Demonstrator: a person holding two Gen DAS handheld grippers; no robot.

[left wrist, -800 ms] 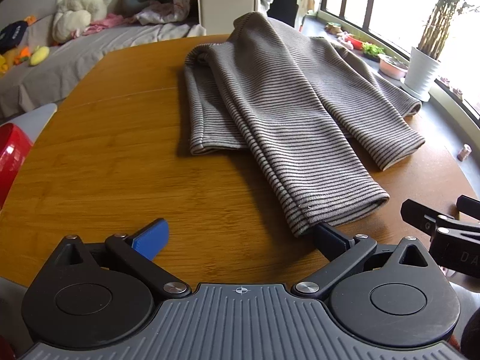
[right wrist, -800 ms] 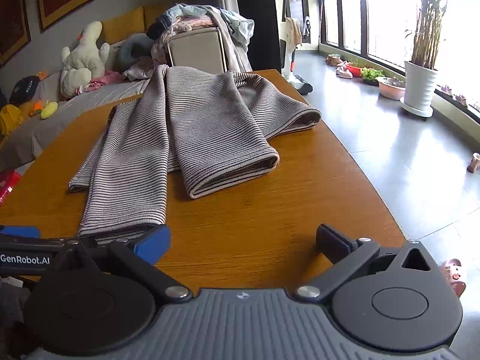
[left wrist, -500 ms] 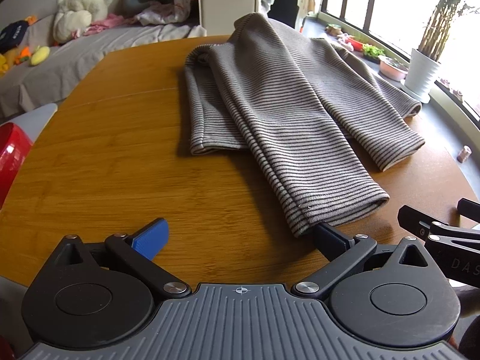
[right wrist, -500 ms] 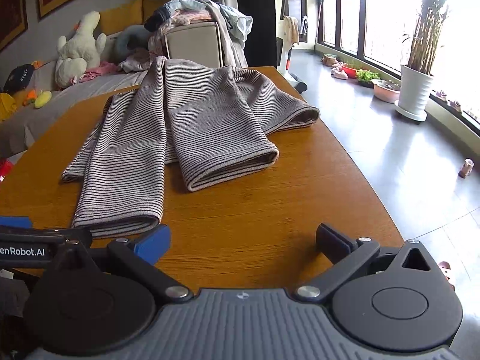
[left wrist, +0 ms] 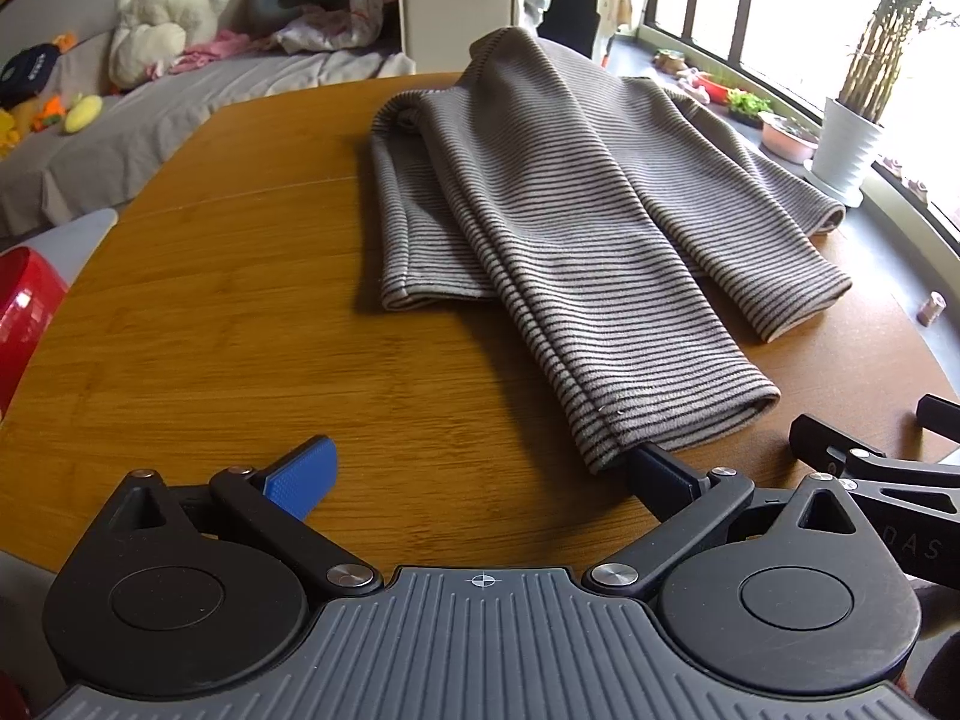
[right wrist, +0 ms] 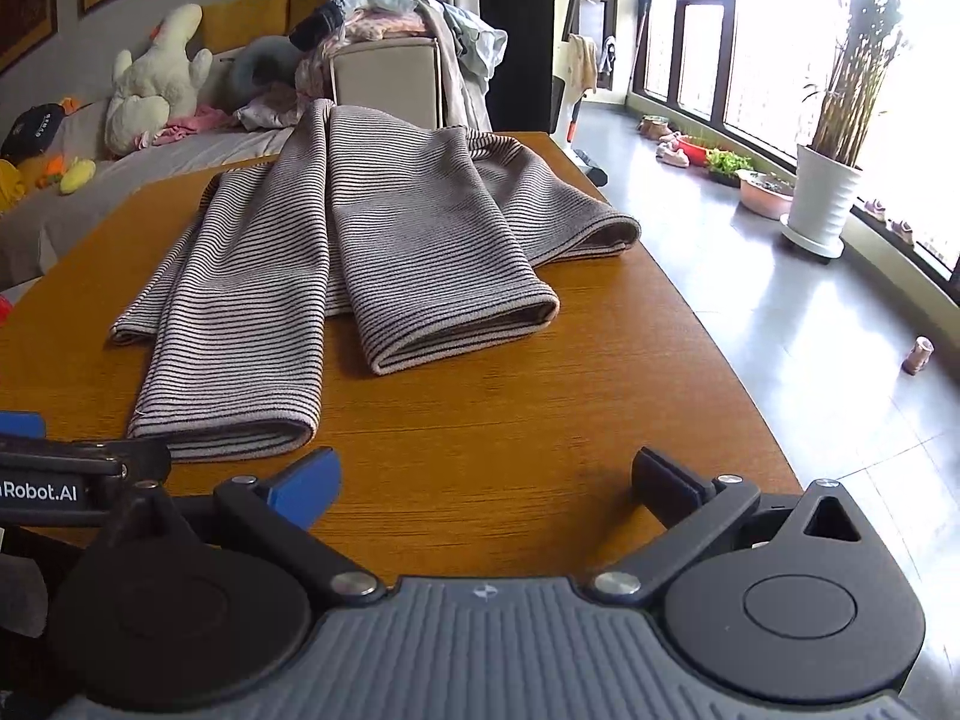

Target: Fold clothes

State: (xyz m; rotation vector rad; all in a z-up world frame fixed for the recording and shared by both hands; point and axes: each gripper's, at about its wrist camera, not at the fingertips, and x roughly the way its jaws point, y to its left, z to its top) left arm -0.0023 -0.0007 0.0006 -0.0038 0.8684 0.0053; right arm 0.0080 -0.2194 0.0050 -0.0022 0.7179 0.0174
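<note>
A grey striped sweater (left wrist: 558, 204) (right wrist: 372, 240) lies on the wooden table (left wrist: 240, 300) (right wrist: 540, 420), partly folded, with its sleeves pointing toward me. My left gripper (left wrist: 480, 468) stands open at the near table edge; its right finger sits at the cuff of the nearest sleeve (left wrist: 678, 414), touching or just under it. My right gripper (right wrist: 486, 474) is open over bare wood, just right of that same sleeve cuff (right wrist: 228, 426). Each gripper shows in the other's view at the frame edge.
A sofa with plush toys (left wrist: 162, 18) and a pile of clothes on a pale box (right wrist: 384, 54) stands behind the table. A red object (left wrist: 24, 306) sits at the left. A potted plant (right wrist: 822, 204) and windows are on the right, past the table edge.
The right gripper has drawn back and slightly right from the sweater. The left gripper has barely moved.
</note>
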